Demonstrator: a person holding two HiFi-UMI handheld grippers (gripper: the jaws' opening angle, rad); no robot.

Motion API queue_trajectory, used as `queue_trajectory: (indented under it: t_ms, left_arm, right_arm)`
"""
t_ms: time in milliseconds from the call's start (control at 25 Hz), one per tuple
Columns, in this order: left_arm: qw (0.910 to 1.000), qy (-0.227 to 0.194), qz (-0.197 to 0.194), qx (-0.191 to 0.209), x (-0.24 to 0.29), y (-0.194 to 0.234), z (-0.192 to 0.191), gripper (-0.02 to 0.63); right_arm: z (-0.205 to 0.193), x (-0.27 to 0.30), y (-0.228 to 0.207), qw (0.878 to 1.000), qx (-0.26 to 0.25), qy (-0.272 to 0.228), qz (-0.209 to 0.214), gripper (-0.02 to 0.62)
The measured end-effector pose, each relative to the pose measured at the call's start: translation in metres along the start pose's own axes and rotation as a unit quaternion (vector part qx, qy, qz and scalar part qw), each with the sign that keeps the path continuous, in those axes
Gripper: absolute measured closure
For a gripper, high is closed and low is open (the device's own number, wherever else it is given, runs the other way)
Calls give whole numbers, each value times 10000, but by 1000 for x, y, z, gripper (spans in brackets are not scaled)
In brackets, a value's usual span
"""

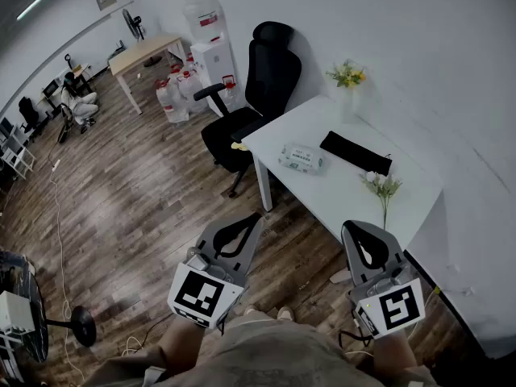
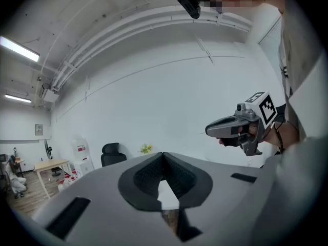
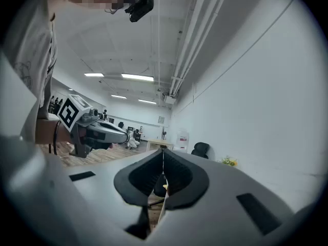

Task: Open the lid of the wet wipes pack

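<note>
The wet wipes pack (image 1: 301,158) lay near the table's (image 1: 355,196) chair-side edge, well apart from the left gripper (image 1: 248,221) and right gripper (image 1: 355,229), whose jaws were together, empty. It was judged light and soft, best gripped at the lid's lip.

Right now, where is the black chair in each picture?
Head view: black chair top middle, left of the white table.
Left gripper view: black chair low left, against the far wall.
Right gripper view: black chair just right of middle.
Shared landmark: yellow flowers, right of it in all three.
</note>
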State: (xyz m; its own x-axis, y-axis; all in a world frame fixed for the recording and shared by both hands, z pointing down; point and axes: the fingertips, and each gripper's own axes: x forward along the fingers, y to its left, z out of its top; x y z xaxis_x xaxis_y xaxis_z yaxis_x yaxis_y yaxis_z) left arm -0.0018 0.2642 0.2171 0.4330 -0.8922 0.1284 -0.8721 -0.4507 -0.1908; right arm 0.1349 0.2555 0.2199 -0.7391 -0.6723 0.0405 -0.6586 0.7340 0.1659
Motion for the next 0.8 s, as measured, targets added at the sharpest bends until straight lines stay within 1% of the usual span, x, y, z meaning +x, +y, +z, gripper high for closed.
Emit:
queue_trajectory:
  t_ms: [120,280,400,480,640,720,760,800]
  left_arm:
    - [10000,-41,37,-53,2,-6,0,589]
    - [9998,-87,75,-153,-1,-9,3,589]
    - [9998,-134,84,-88,-3,-12,4,589]
    - [9998,-109,98,-117,-1,-13,4,589]
    - [9998,-46,153,-120,0,-12,2,589]
    - [9998,-32,176,-103,2,-8,0,589]
    - [9998,-20,171,-64,3,-6,-2,589]
    - [9999,-11,164,-21,5,-3,-3,589]
  right_arm:
    - [5,-2,0,9998,-122,-113,55,565]
    - [14,-4,4,9994,-28,-346,16,565]
    - [11,-11,4,9994,-5,-320,157,565]
    - [9,-14,1,9990,115,-365,249,565]
    - [12,-17,-1,9958,549,-569,468,563]
    - [12,-14,-4,9955,596,-598,427,561]
    - [11,-11,-7,9957,604,-599,369,553]
    - [9,-8,-9,9960,610,-588,293,480]
